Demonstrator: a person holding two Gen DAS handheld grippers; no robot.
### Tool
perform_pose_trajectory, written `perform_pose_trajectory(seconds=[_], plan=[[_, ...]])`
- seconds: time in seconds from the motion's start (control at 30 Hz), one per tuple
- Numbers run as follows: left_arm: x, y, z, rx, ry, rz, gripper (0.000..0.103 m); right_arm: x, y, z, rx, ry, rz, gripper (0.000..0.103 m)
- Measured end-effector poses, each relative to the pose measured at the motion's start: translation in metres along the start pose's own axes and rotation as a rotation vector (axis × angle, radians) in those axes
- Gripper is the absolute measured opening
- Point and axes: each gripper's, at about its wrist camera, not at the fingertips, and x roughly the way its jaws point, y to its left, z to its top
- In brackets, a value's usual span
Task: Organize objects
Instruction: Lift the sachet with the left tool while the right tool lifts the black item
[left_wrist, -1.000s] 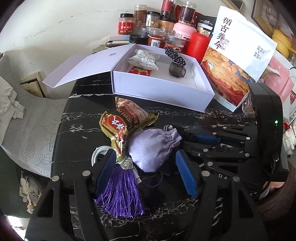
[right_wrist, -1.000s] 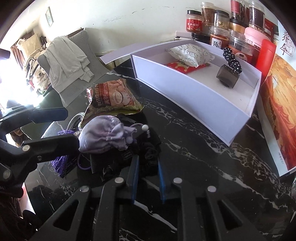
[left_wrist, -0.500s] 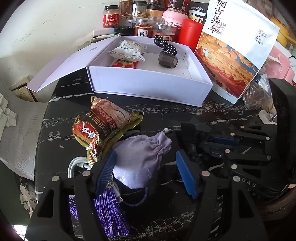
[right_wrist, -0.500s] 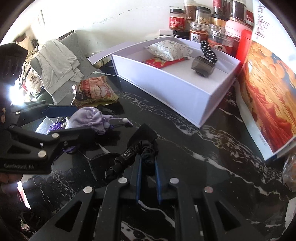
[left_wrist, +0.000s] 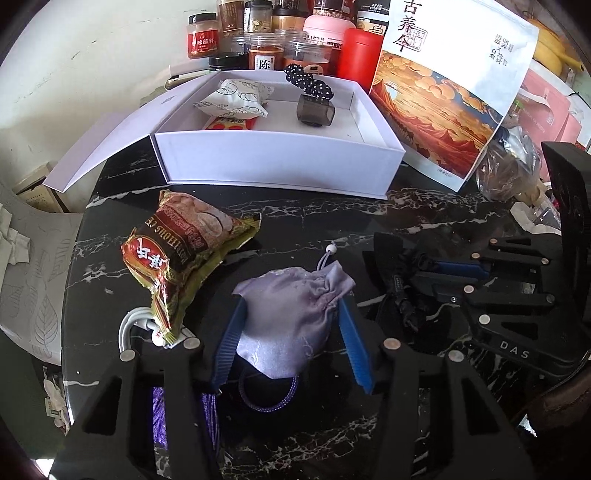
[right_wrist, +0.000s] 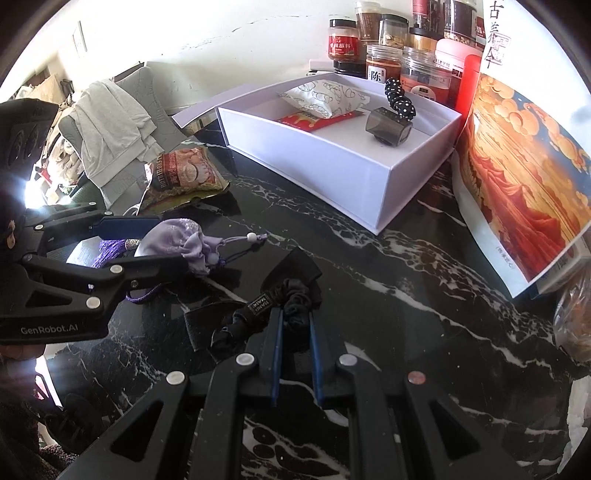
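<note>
Left gripper (left_wrist: 291, 328) closing around lilac pouch (left_wrist: 295, 317); right gripper (right_wrist: 295, 328) pinches black scrunchie (right_wrist: 295, 306); white box (left_wrist: 280, 162) lies beyond, toward the table's far edge.

Black marble table (left_wrist: 424, 221); white wall (right_wrist: 221, 44); clothes-draped chair (right_wrist: 110, 122).

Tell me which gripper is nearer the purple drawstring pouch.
Left. The left gripper has the purple drawstring pouch between its closing jaws, pads against its sides. The right gripper is off to the side, shut on a black scrunchie.
</note>
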Motion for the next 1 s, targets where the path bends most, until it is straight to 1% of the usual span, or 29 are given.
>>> perform_pose_trajectory(seconds=[0.27, 0.5, 0.63, 0.7, 0.73, 0.77, 0.8, 0.83, 0.87, 0.93, 1.0], plan=[[-0.013, -0.022, -0.02, 0.031, 0.019, -0.01, 0.05, -0.01, 0.003, -0.018, -0.014, 0.007, -0.002, 0.013], [-0.028, -0.033, -0.042, 0.02, 0.039, -0.013, 0.05, -0.022, -0.002, -0.035, -0.002, 0.011, -0.012, 0.013], [-0.037, -0.038, -0.054, 0.015, 0.042, -0.013, 0.05, -0.031, -0.002, -0.048, -0.007, 0.016, -0.002, 0.013], [-0.041, -0.04, -0.06, 0.014, 0.041, -0.006, 0.051, -0.034, -0.001, -0.053, -0.01, 0.014, 0.004, 0.015], [-0.043, -0.04, -0.063, 0.015, 0.039, 0.0, 0.052, -0.037, -0.001, -0.055, -0.012, 0.011, 0.002, 0.018], [-0.045, -0.041, -0.065, 0.017, 0.038, 0.007, 0.053, -0.038, 0.0, -0.057, -0.011, 0.005, -0.001, 0.033], [-0.046, -0.041, -0.067, 0.017, 0.035, 0.016, 0.059, -0.04, 0.0, -0.058, -0.007, -0.003, -0.002, 0.045], [-0.047, -0.041, -0.07, 0.016, 0.028, 0.023, 0.066, -0.041, -0.001, -0.059, 0.003, -0.013, -0.002, 0.066], [-0.048, -0.04, -0.071, 0.011, 0.022, 0.031, 0.07, -0.042, -0.002, -0.059, 0.021, -0.025, 0.005, 0.071], [-0.048, -0.037, -0.072, -0.007, 0.007, 0.033, 0.074, -0.042, -0.002, -0.058, 0.047, -0.041, 0.034, 0.071], [-0.046, -0.032, -0.072, -0.026, 0.008, 0.021, 0.076, -0.042, 0.0, -0.058, 0.052, -0.049, 0.042, 0.071]])
